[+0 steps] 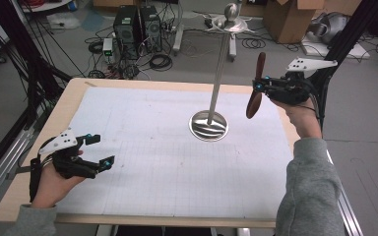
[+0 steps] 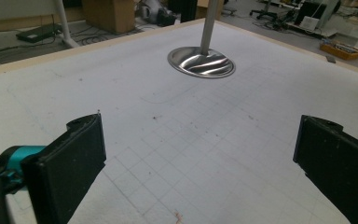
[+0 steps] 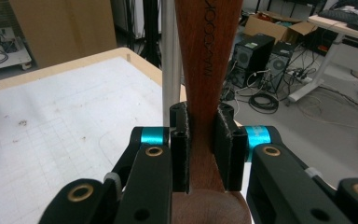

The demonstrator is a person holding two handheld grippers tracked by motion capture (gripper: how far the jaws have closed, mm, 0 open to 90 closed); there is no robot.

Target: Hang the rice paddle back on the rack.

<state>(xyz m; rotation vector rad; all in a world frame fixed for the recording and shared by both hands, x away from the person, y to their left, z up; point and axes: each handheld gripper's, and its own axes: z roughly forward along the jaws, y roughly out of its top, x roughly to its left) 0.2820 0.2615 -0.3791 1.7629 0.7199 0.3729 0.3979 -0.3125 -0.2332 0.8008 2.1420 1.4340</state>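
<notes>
Right gripper [image 1: 262, 88] clamped on a wooden spoon [image 1: 256, 86], up in the air to the right of the metal stand [image 1: 220, 73], roughly at mid-height of its pole and clear of it. Spoon held close to upright, a bit tilted, narrow end up top, wider dark end hanging below the jaws. From the right gripper view, both black pads [image 3: 226, 140] pressed flat against the spoon's neck [image 3: 205, 93], one on each side, with lettering stamped along the wood and the stand's pole [image 3: 168, 56] showing just behind it. Pretty solid pinch by the look of it. Right hand [image 1: 300, 110] and grey sleeve [image 1: 310, 191] reaching in from the near right corner of the table [image 1: 74, 105], past the stand's round shiny base [image 1: 209, 125]. Left gripper [image 1: 98, 150] way over on the other side of the stand, near the table's front left corner, low over the white gridded sheet [image 1: 167, 162]. Jaws spread wide apart there, nothing between them — in the left gripper view just bare paper in the gap, the stand's base [image 2: 201, 61] well beyond. Left hand [image 1: 56, 179] resting behind it, aimed loosely toward the stand. Beyond the stand, off the table: computer towers [image 1: 138, 29], tangled cables [image 1: 160, 61] and cardboard boxes [image 1: 288, 19] on the floor.
</notes>
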